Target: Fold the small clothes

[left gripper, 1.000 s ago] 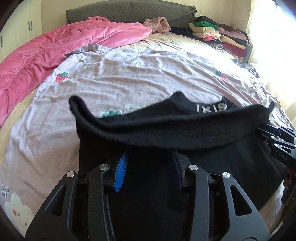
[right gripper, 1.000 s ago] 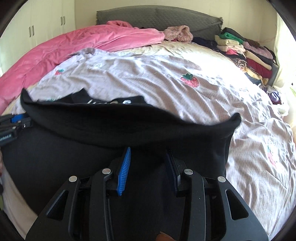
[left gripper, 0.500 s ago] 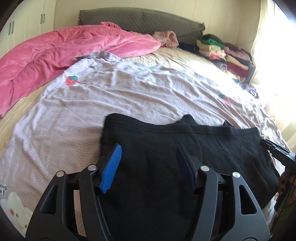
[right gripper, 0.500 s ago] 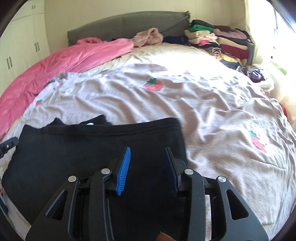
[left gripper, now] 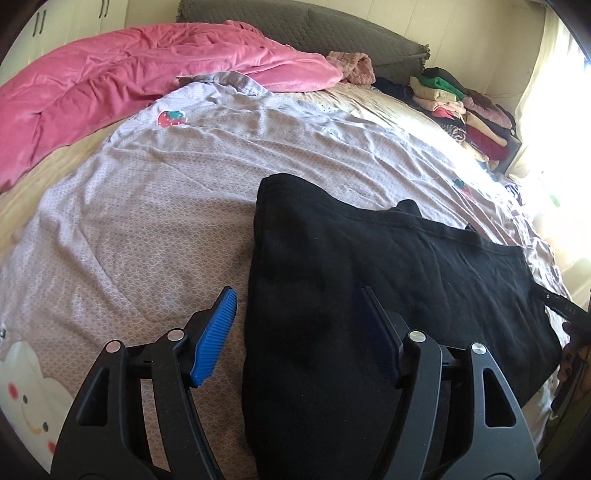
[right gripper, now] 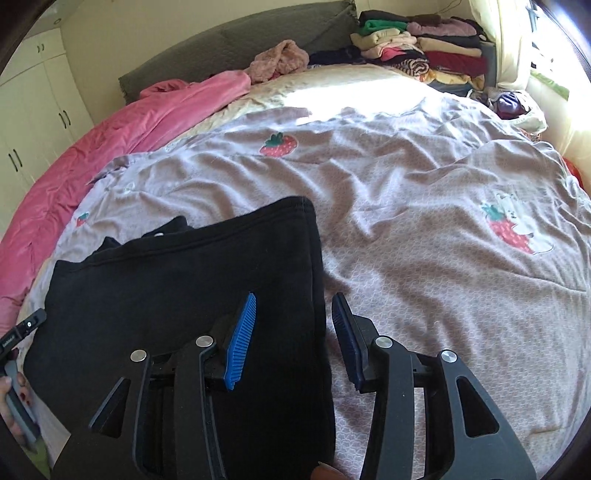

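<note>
A black garment [left gripper: 369, 280] lies folded flat on the lilac bedsheet [left gripper: 147, 206]; it also shows in the right wrist view [right gripper: 192, 295]. My left gripper [left gripper: 299, 328] is open and empty, its jaws straddling the garment's left edge. My right gripper [right gripper: 293, 332] is open and empty, its jaws straddling the garment's right edge. The right gripper's tip shows at the far right of the left wrist view [left gripper: 565, 310].
A pink duvet [left gripper: 129, 81] lies along the far left of the bed. A stack of folded clothes [right gripper: 424, 48] sits at the far right by the grey headboard [left gripper: 314, 29]. A pink crumpled garment [right gripper: 280, 59] lies near the headboard.
A second ago both grippers held the garment's edge lifted. They laid it down over the lower half and let go. Both now stand open, drawn apart toward the garment's side edges.
</note>
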### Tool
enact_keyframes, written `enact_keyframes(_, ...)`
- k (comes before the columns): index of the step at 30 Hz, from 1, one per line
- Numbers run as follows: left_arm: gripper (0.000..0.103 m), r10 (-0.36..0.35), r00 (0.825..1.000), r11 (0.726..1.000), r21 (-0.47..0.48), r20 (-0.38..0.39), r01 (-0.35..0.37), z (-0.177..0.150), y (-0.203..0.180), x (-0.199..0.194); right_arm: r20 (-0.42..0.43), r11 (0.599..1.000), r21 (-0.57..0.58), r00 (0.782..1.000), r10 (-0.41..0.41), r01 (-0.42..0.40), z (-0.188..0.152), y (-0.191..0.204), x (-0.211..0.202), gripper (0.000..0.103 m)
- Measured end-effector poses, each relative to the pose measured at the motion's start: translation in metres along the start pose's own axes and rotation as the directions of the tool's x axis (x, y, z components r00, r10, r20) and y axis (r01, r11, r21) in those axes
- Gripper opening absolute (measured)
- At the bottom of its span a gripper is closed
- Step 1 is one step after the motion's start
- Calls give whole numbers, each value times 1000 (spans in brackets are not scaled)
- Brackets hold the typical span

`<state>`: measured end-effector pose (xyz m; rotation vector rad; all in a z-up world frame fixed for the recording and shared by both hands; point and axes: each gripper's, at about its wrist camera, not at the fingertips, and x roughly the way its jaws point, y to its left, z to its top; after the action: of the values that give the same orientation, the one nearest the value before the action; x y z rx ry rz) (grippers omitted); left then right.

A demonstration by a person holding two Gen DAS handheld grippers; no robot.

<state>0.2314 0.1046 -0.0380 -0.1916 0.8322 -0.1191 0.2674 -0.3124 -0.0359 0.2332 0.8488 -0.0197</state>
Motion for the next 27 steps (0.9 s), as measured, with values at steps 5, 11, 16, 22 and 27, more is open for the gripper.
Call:
enact_keyframes(5,20,3,1000,1000,22,-2,-3,-1,-5,3,6,999,-23,1000,22,-21,-1,5,-1,11)
enact_keyframes(11,9,9,1000,999,38,30,-10,3,-5,-3,79,1000,-15,997,-23,25,-5,-1,-20,7)
enact_keyframes(16,9,23,1000,999,40,8,-23,3,-2,6,43,998,7,997,-61,61,-11,-13,-11,7)
enact_keyframes(22,12,40,999,998,48,0,-40,-1,-2,8,40,994,-10,993,-108,108,-17,-8,-6,12)
enact_keyframes(27,13,48,998,998,37,35,-50,0,-4,-8,89,991,-15,988,-129,131,-20,-5,-29,31)
